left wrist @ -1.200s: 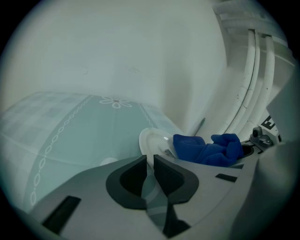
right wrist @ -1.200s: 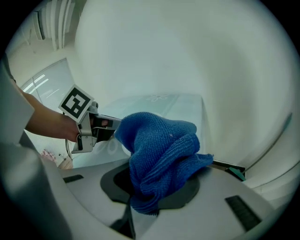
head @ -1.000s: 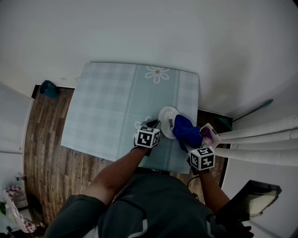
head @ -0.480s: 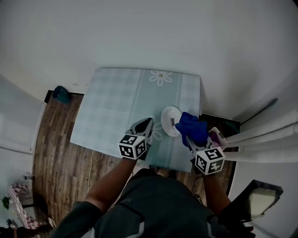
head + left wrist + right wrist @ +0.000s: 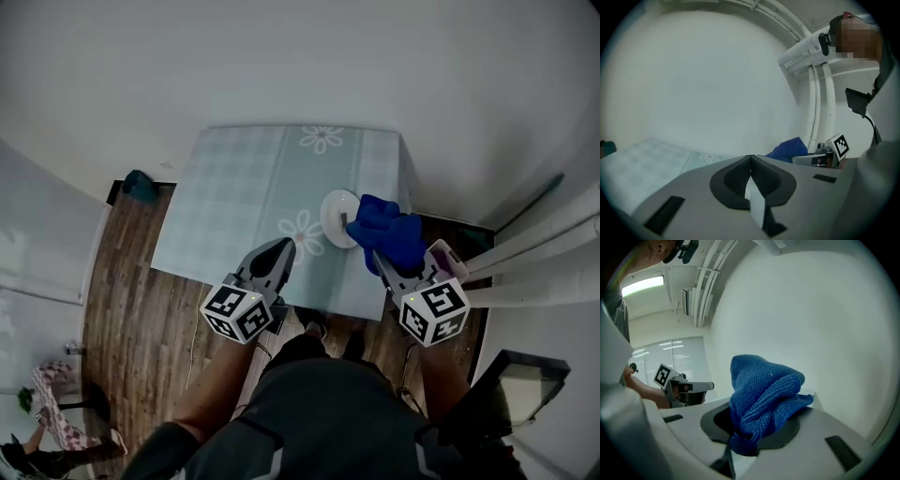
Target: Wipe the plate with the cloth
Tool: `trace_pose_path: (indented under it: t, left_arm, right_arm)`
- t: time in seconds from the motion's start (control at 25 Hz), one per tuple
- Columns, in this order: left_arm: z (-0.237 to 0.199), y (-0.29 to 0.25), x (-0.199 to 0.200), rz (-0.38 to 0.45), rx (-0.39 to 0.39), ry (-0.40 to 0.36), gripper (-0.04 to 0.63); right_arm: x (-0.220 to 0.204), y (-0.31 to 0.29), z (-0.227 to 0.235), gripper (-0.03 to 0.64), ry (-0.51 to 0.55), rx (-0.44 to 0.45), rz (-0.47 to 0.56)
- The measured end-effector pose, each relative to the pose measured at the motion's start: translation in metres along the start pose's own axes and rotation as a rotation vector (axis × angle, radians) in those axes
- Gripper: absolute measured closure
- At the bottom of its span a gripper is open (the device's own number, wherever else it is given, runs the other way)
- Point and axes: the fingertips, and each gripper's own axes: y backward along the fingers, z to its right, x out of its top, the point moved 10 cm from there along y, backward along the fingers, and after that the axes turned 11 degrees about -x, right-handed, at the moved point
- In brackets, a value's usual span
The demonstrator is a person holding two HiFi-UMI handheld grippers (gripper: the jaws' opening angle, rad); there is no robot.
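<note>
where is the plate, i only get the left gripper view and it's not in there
Observer: The head view has the white plate lying on the table, near its right edge.
Operator: is the cloth on it or held
Observer: Held. The right gripper view shows the right gripper shut on the blue cloth. From the head view the bunch overlaps the plate's right rim, but I cannot tell if they touch.
Operator: how do i sit relative to the plate
Observer: In the head view the left gripper is over the near part of the table, left of the plate and apart from it.
</note>
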Motion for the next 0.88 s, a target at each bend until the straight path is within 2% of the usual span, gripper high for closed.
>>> trace_pose_path:
  t: [0.16, 0.28, 0.52, 0.76, 0.88]
  left_arm:
    - [0.026, 0.016, 0.016, 0.012, 0.027, -0.076, 0.584]
    - [0.037, 0.026, 0.023, 0.026, 0.029, -0.09, 0.585]
    - [0.04, 0.047, 0.03, 0.033, 0.01, -0.089, 0.586]
    - [0.04, 0.073, 0.04, 0.036, -0.019, -0.162, 0.586]
    - [0.03, 0.085, 0.045, 0.057, -0.023, -0.175, 0.586]
  right_arm:
    - [0.005, 0.015, -0.011, 0.515, 0.023, 0.024, 0.016]
    - [0.01, 0.023, -0.021, 0.515, 0.049, 0.021, 0.035]
    - [0.02, 0.035, -0.049, 0.517, 0.084, -0.013, 0.066]
    - [0.025, 0.045, -0.077, 0.517, 0.08, -0.069, 0.076]
    - [0.027, 0.048, -0.087, 0.517, 0.07, -0.112, 0.086]
